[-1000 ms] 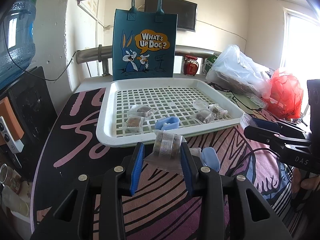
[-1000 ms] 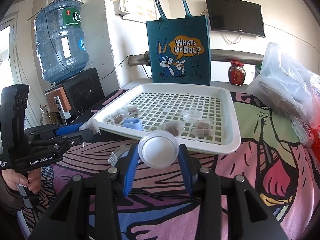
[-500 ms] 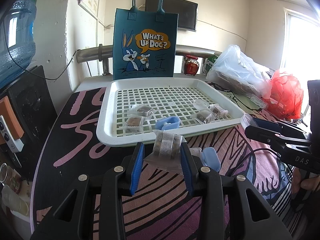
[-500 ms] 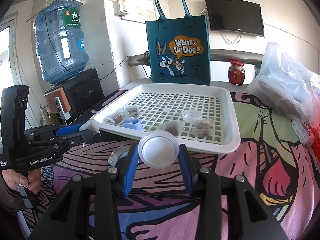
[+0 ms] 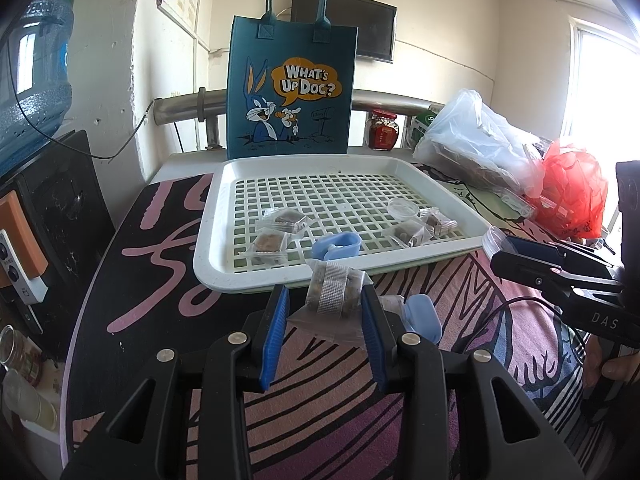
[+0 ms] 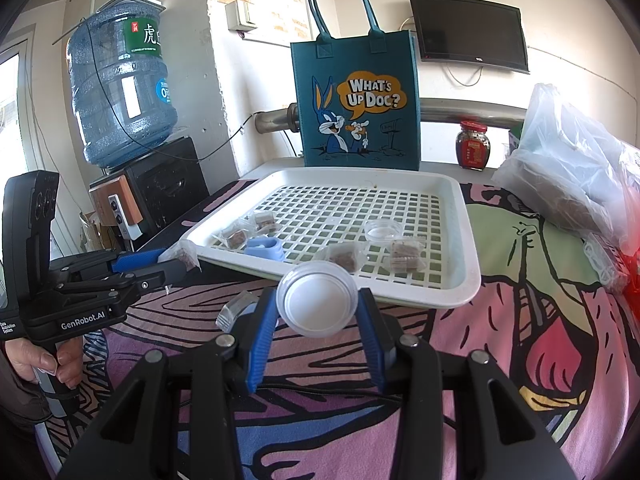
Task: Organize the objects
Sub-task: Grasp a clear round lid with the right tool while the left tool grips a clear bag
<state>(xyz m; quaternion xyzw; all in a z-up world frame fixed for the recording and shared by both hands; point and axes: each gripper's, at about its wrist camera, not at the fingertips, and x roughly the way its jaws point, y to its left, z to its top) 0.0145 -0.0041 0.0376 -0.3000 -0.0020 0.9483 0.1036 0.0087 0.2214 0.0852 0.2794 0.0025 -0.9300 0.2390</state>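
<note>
We note a table under a patterned cloth (image 6: 520,320); on it rest the white slotted tray (image 6: 460,280), teal tote bag (image 6: 356,100) and a blue clip (image 5: 422,316).

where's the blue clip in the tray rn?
Left wrist view: the blue clip lies on the white tray grid near its front rim, between the two snack packets on the left and the two on the right.
</note>
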